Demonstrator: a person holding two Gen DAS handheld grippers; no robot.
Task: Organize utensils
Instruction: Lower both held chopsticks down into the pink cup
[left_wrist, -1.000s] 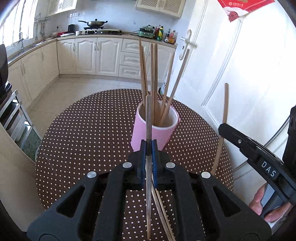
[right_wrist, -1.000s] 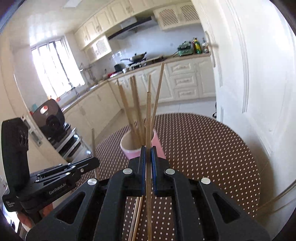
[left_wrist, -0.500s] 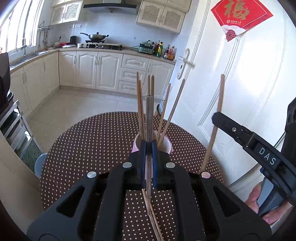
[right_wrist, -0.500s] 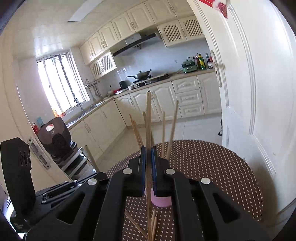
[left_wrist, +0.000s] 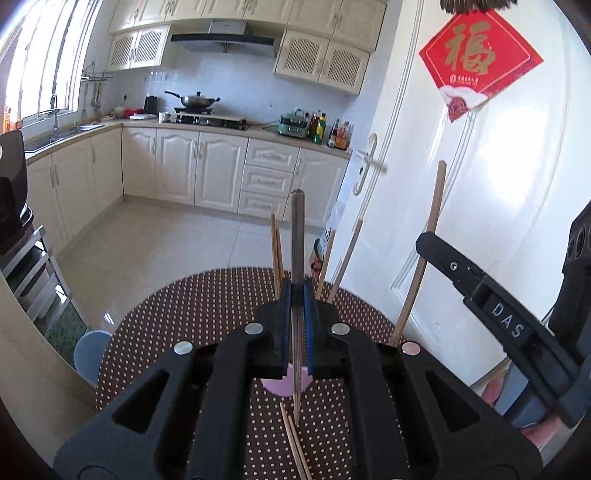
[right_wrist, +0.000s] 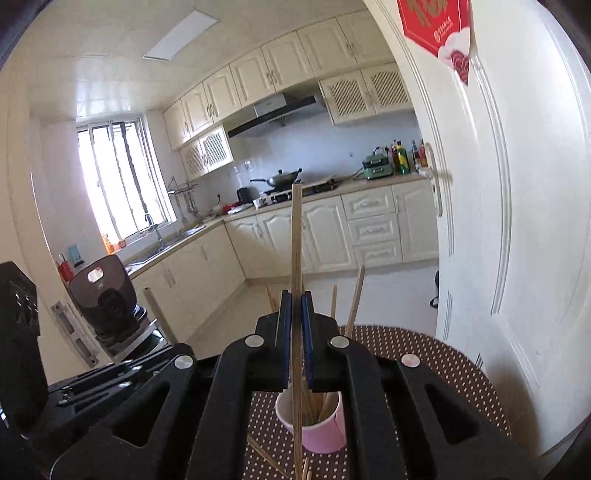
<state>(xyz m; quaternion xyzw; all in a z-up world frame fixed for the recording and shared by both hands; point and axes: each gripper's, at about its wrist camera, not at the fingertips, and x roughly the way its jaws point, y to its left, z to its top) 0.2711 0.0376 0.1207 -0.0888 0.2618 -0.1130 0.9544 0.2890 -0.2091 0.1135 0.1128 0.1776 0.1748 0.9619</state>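
Since the earlier frames both grippers have risen, and the pink cup (right_wrist: 320, 424) has dropped from the centre of each view to the bottom, partly behind the fingers.

Left gripper (left_wrist: 297, 325): jaws pinched tight on one chopstick (left_wrist: 297, 266), held upright. Right gripper (right_wrist: 295, 325): likewise clamped on one upright stick (right_wrist: 296, 240).

Only the right view looks into the cup: it stands on the dotted table (right_wrist: 424, 354) at 6 o'clock from that claw, with a bundle of sticks inside that is too crowded to count. The left view shows merely a sliver of pink under the jaws, with four stick ends rising past the fingers.

Only the left view shows the right gripper from outside, at 3 o'clock, its stick slanting toward 12, with fingers of a hand (left_wrist: 491, 393) under it.

Loose sticks on the table: two at 6 o'clock in the left view; the right view shows at least two, blurred.
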